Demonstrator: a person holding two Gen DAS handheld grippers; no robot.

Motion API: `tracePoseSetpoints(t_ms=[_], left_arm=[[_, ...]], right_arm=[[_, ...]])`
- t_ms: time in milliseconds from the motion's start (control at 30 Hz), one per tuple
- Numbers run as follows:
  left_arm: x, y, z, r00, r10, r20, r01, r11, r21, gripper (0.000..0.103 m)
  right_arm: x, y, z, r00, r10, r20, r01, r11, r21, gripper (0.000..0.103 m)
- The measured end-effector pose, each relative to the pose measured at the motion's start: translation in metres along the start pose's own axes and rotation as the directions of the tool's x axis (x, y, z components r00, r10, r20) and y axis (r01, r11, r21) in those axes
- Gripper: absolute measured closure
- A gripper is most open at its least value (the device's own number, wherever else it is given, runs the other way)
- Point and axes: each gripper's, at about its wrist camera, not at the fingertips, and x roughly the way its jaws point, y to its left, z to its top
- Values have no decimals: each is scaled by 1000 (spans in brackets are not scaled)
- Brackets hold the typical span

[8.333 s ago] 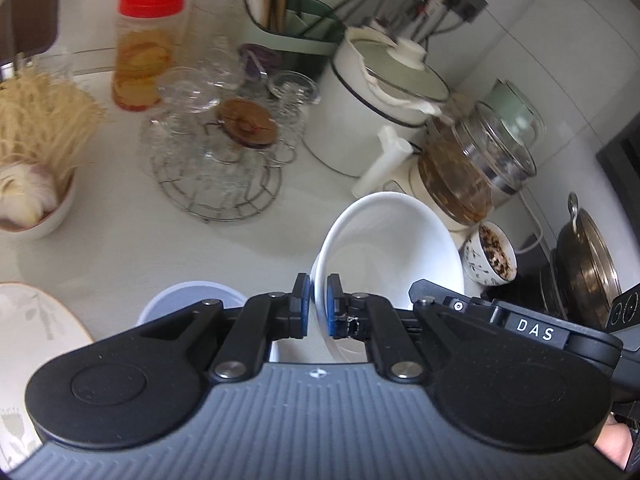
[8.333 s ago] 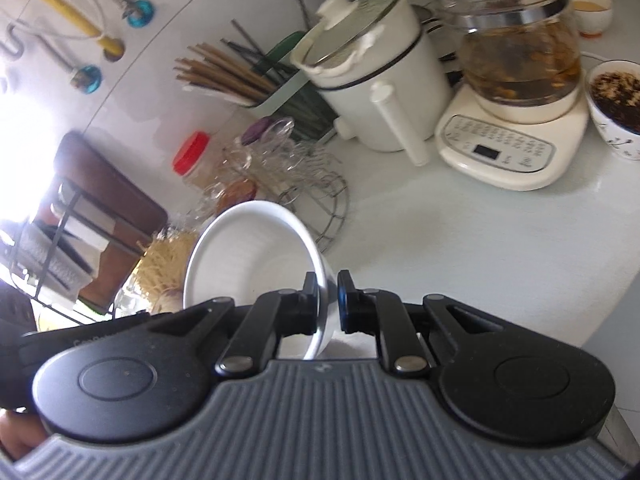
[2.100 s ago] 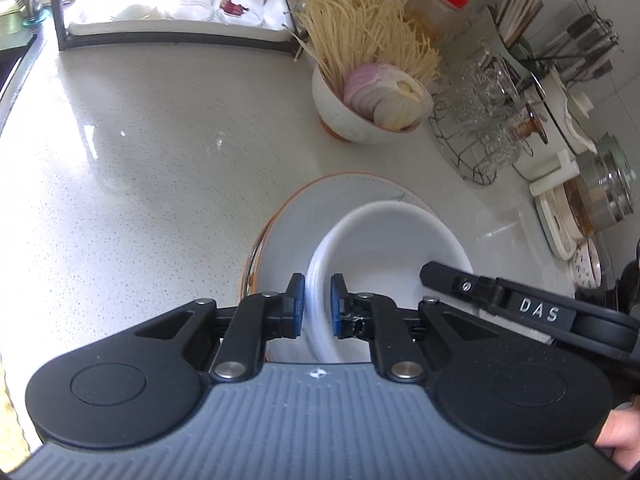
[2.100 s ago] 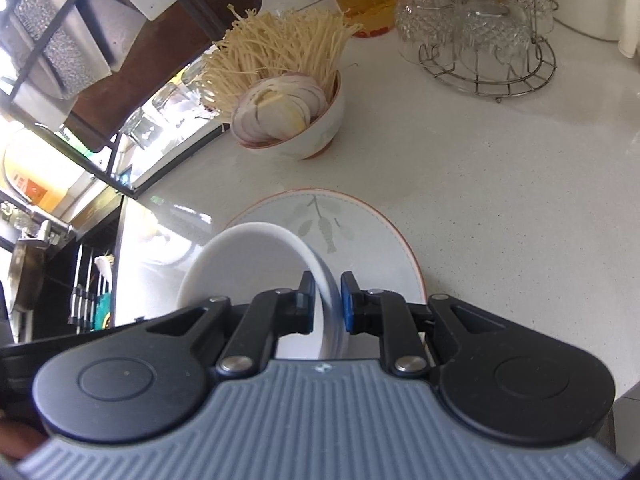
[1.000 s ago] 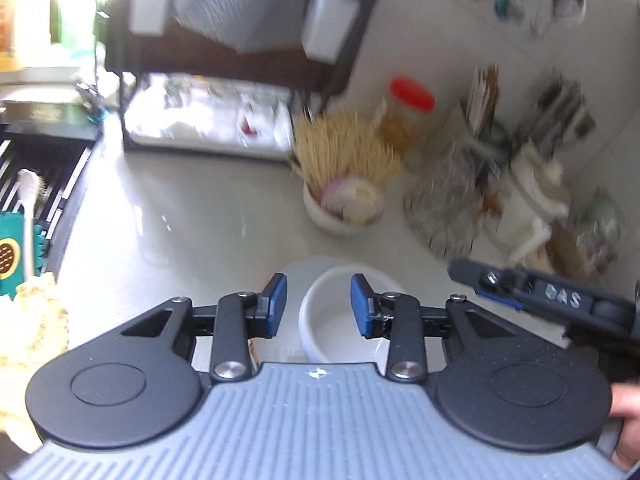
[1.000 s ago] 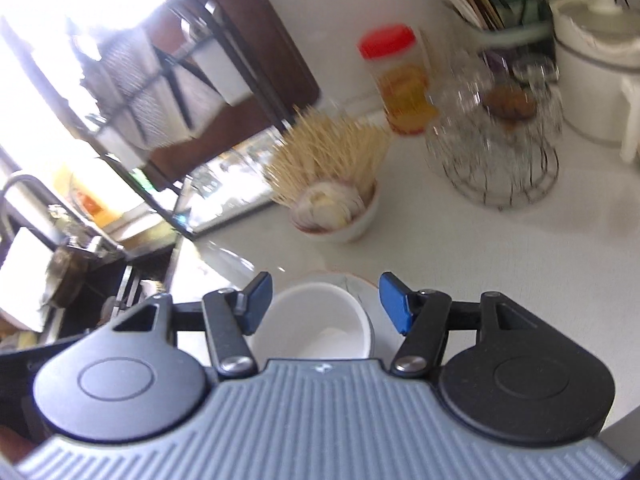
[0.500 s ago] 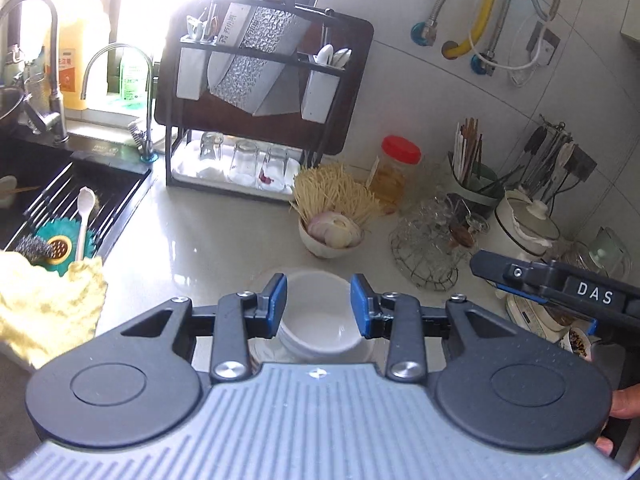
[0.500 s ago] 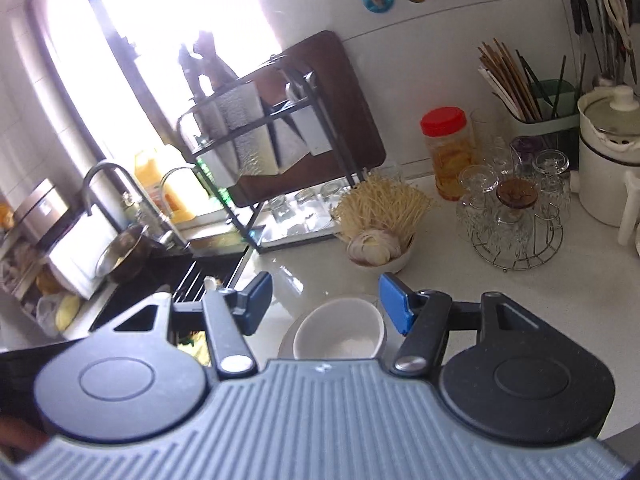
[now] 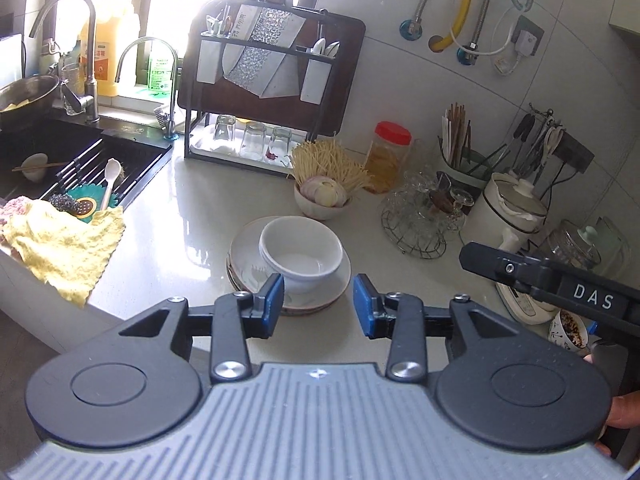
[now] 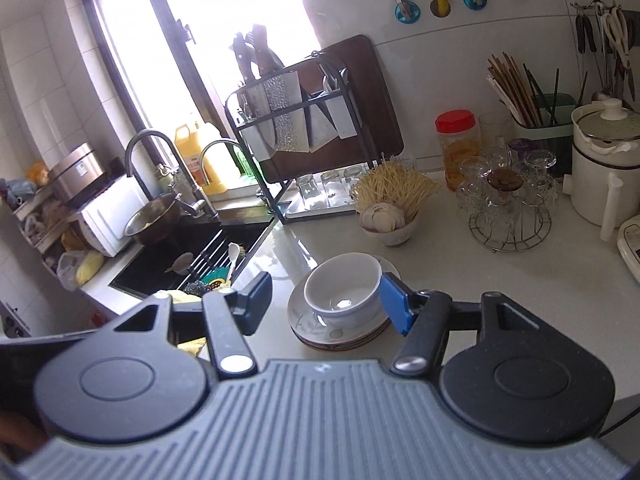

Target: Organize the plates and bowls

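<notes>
A white bowl (image 9: pixel 302 254) sits on a stack of leaf-patterned plates (image 9: pixel 244 258) on the pale counter; both also show in the right wrist view, the bowl (image 10: pixel 342 290) on the plates (image 10: pixel 340 334). My left gripper (image 9: pixel 319 306) is open and empty, pulled back above and in front of the stack. My right gripper (image 10: pixel 326 306) is open and empty, likewise held back from the bowl. The right gripper's arm (image 9: pixel 560 286) shows at the right of the left wrist view.
A bowl of noodles and onion (image 9: pixel 326 194) stands behind the stack. A wire rack of glasses (image 9: pixel 420 216), a white pot (image 9: pixel 510 216) and a kettle stand to the right. The sink (image 9: pixel 60 160) and a yellow cloth (image 9: pixel 60 246) lie left; a knife rack (image 9: pixel 264 80) stands at the back.
Both grippers opened and let go of the white bowl on the plate stack, then drew back and up away from it.
</notes>
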Motion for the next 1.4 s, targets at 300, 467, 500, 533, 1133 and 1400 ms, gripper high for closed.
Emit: tracePoseSetpoints(t_ms=[300,467,500,533,1133,1400], left_arm=[[-34,-18,-22,999,6,44,-7,1000,10,56],[-41,-22,-34,999,22,27,-22,1000,13,56],[-42,-22,-36,999,23,23,-23,1000,10,56],[-43,-22,-37,1000,22,17,-22,1000,6,55],[-43,-22,-53,998,40,-48,-40,999,-4,51],[-49,-22,-40,999,39,-25,-39,999,18,49]], right_arm=[[-26,3,-18,1000,1,-23,-1,1000,-3,40],[-37,5,-26,1000,10,-18,-10,1000,-18,40],[-39,5,-28,1000,8,-18,-8,1000,-22,40],[-42,5,-29,1000,9,-16,-9,1000,-26,40],[-52,-5,-46,998,-58,2,59,997,-59,40],[-53,-9,-48,998,-61,12,62,996,-56,40]])
